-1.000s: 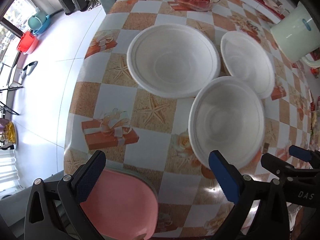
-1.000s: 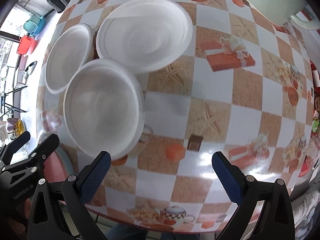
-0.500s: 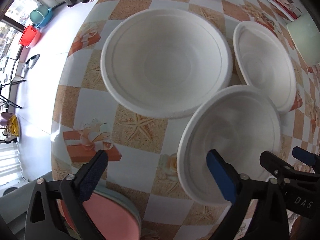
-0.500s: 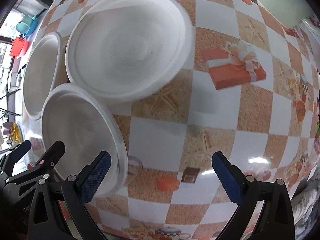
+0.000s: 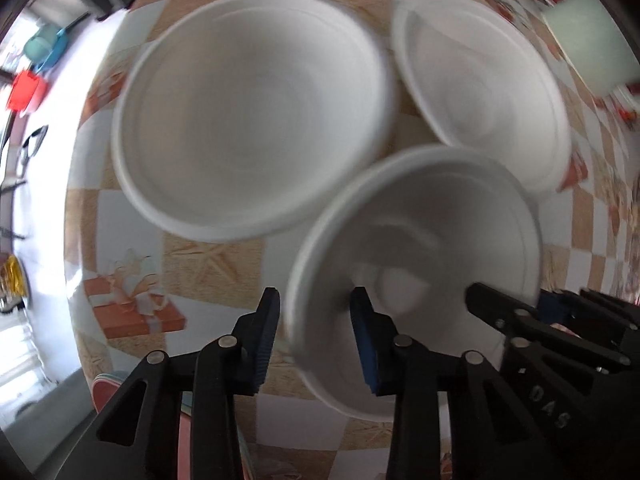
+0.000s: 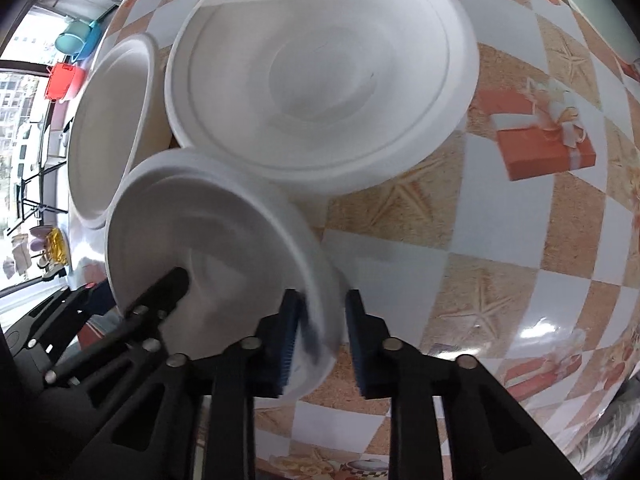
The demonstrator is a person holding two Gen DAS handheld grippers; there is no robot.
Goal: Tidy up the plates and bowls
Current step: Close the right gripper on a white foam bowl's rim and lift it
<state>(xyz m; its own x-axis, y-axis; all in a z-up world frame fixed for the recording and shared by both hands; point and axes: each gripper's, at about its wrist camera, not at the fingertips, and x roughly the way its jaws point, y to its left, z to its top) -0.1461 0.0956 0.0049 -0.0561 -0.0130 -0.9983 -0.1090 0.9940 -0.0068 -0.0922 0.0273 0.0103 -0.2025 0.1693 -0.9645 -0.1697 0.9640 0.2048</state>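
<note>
Three white foam bowls crowd a checked tablecloth: a large bowl (image 5: 252, 128) (image 6: 320, 80), a second bowl (image 5: 480, 80) (image 6: 108, 128), and the nearest bowl (image 5: 420, 260) (image 6: 208, 248), which overlaps both. My left gripper (image 5: 316, 332) points straight down with its jaws closing on that nearest bowl's left rim, one pad outside and one inside. On the opposite rim my right gripper (image 6: 320, 332) is closing too, the rim pinched between its blue pads. Each gripper shows in the other's view, the right gripper (image 5: 520, 300) and the left gripper (image 6: 132, 292). The nearest bowl looks slightly tipped.
A mint-green pot (image 5: 592, 40) stands at the far right of the table. A pink plate (image 5: 108, 388) pokes out under the left gripper at the table's near edge. Beyond the table's left edge lies white floor with a red bucket (image 5: 24, 88).
Both grippers came down onto the nearest bowl. Their jaws went from wide open to narrow around its opposite rims. The bowl now fills more of both views.
</note>
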